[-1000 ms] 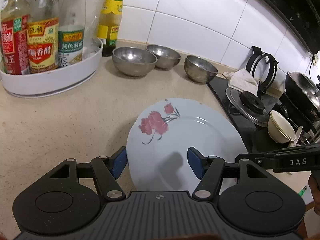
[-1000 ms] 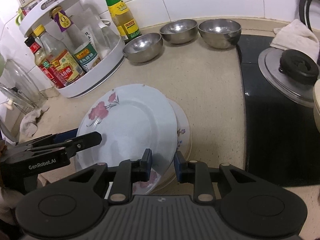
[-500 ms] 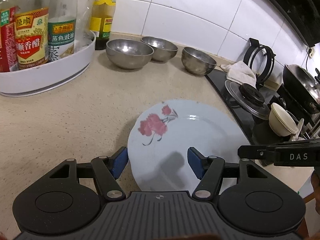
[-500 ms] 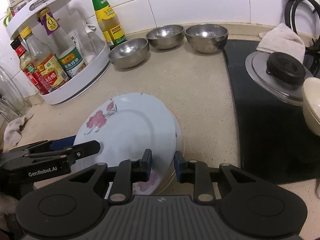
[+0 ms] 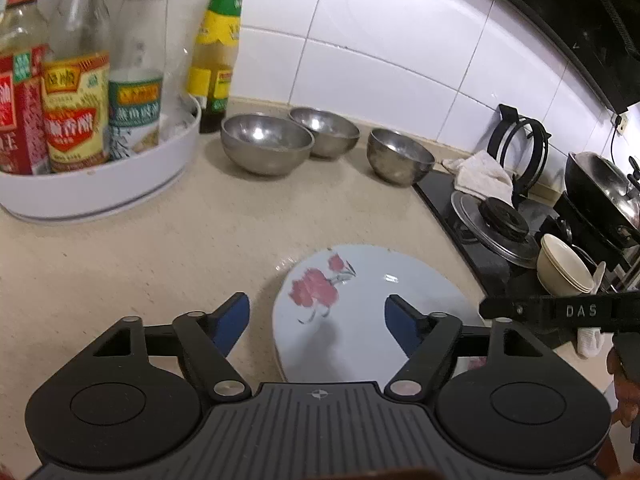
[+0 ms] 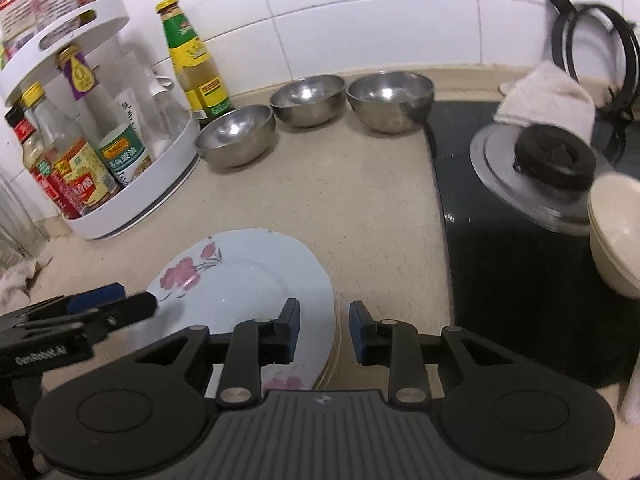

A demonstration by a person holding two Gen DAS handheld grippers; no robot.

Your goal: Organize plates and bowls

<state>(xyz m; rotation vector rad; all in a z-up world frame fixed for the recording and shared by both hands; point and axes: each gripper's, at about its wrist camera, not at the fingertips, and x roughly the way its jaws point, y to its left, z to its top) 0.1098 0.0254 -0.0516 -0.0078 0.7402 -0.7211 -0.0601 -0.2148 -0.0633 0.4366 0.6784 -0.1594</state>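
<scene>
Since the floral plate [image 6: 248, 276] was seen lying on top of a small stack of plates [image 6: 335, 344] near the front edge of the countertop [image 6: 352, 200], a slip was judged the main risk. On the right gripper [image 6: 324, 330] the jaws were held apart, one finger above the plate's right rim and the other just beyond it, with nothing clamped. On the left gripper [image 5: 318, 320] the jaws were spread wide over the plate's near part, and nothing was gripped there either. Were either tool brought down or drawn away carelessly, the rim could be caught and the top plate skewed on the stack or pushed toward the front edge. Three steel bowls [image 6: 310, 100] were lined up along the back edge by the tiled wall, well apart from the plates; a hurried reach could send one into the green-labelled bottle [image 6: 192, 60] or the white condiment rack [image 6: 132, 196]. At the right, a cream bowl [image 6: 616, 236] was noted near the pot lid [image 6: 536, 172] on the black hob and could be knocked by a wide swing.
</scene>
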